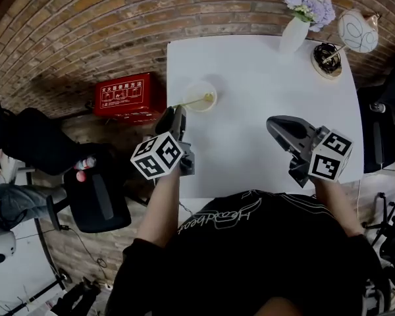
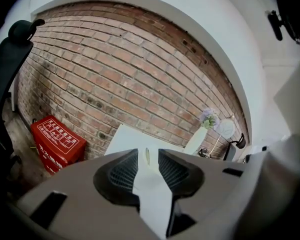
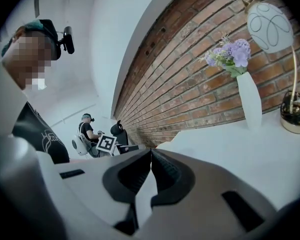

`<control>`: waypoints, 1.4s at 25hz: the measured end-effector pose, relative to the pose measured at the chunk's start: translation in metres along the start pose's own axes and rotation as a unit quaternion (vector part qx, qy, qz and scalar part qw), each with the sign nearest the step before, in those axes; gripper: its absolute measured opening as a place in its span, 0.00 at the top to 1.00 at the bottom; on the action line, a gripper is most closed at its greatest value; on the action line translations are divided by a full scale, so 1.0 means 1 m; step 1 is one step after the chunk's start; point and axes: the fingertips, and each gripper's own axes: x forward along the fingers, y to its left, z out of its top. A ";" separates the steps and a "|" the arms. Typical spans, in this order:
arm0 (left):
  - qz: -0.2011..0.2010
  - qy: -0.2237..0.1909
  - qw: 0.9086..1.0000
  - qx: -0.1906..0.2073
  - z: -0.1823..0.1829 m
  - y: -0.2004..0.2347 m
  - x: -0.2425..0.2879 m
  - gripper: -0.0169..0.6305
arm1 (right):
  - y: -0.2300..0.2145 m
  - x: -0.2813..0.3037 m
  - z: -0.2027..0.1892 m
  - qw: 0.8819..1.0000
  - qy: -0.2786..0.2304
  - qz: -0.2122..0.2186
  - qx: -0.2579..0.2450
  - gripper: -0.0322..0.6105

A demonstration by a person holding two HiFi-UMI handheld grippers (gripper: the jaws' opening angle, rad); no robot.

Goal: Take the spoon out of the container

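Our left gripper [image 2: 148, 152] has its two jaws a little way apart, and nothing is in them. In the head view it sits at the left edge of the white table [image 1: 263, 78] and points up the frame. Just above its tips stands the small see-through container [image 1: 199, 95], close to that same left edge. The yellow spoon [image 1: 192, 101] leans inside it, and its thin handle sticks out to the left, toward the table's edge. Our right gripper [image 3: 151, 151] has its jaws pressed together and holds nothing. It hangs over the right middle of the table, well apart from the container. We think the step now is to reach the spoon's handle. To do it well, we should put one jaw on each side of the handle, not on the rim, and close softly. Then we should lift along the way the spoon leans. The container looks light and stands near the edge, so a bump could tip it or push it off. The right gripper could steady it, but it would have to open first. Nothing stands between our left gripper and the container. A white vase [image 1: 295, 35] with purple flowers and a round lamp [image 1: 357, 30] stand far off at the upper right. A red box [image 1: 128, 97] lies on the floor to the left of the table, and a black chair [image 1: 92, 199] is at the lower left.
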 end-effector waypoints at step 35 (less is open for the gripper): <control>0.039 -0.059 0.996 0.053 0.040 -0.026 -0.021 0.96 | -0.012 -0.015 -0.016 1.000 -0.013 -0.019 0.008 0.95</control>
